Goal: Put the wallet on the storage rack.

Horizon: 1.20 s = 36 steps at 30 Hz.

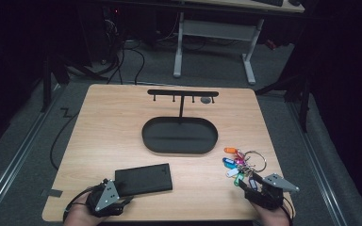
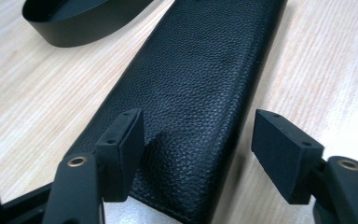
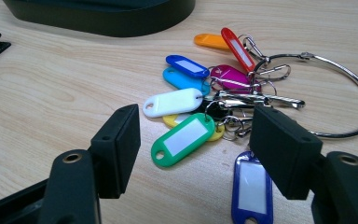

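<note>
1. The left hand-held gripper (image 1: 122, 200) sits at the near left edge of the desk (image 1: 103, 132), jaws spread wide, with the near end of a black leather wallet (image 2: 200, 93) between them. The pads are not pressing on it; the right pad stands clear of the wallet's edge.
2. The right hand-held gripper (image 1: 257, 181) rests at the near right edge, jaws also spread, and holds nothing. The bunch of keys (image 3: 205, 102) with coloured tags lies just ahead of its tips; a green tag (image 3: 182, 139) sits between the jaws, untouched.
3. This looks like the approach step: both tools are lined up, with neither grip made yet.
4. The next move likely calls for closing the left jaws across the wallet's narrow end, and easing the right tool forward to catch a tag or the metal ring (image 3: 349, 93).
5. The wallet lies flat, its long axis running away from the left tool, toward the black tray (image 2: 74, 21) beyond it.
6. The keys fan out, with the ring to the right of the right tool's line.
</note>
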Available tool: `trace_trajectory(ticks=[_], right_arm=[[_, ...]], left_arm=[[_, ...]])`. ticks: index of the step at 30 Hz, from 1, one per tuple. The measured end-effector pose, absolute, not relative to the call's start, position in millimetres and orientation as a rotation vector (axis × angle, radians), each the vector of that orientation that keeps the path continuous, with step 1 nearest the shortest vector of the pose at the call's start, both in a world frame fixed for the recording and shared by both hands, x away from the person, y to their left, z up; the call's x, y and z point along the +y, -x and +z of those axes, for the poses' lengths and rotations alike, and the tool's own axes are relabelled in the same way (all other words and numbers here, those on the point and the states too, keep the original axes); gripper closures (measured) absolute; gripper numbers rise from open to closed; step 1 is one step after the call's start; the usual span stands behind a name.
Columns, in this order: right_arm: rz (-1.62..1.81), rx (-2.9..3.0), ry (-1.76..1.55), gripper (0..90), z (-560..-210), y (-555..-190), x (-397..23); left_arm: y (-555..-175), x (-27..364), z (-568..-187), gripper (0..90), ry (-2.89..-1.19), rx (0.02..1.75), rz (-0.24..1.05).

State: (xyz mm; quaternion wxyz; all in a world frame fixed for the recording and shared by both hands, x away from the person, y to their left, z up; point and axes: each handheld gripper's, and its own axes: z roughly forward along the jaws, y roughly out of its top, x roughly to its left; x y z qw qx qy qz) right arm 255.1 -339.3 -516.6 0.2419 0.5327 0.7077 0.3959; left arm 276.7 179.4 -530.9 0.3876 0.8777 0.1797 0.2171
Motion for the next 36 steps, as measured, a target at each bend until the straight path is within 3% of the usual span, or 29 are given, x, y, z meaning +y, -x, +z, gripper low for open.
trace_trajectory(ticks=[5,16,21,36], right_arm=[[1.088,1.925,-1.470,34.0,-516.5,-254.8,-341.3],[1.102,1.914,-1.485,34.1,-516.8,-255.2,-342.4],[1.114,1.903,-1.504,34.1,-516.8,-255.0,-343.9],[1.137,1.893,-1.508,34.1,-515.3,-253.7,-346.8]], left_arm=[[-274.8,177.5,-533.0,36.6,-2.252,0.399,0.624],[-273.4,178.7,-536.1,43.0,-2.254,0.365,0.653],[-271.1,178.5,-536.6,55.2,-2.241,0.343,0.660],[-273.4,179.2,-535.0,71.0,-2.191,0.354,0.605]])
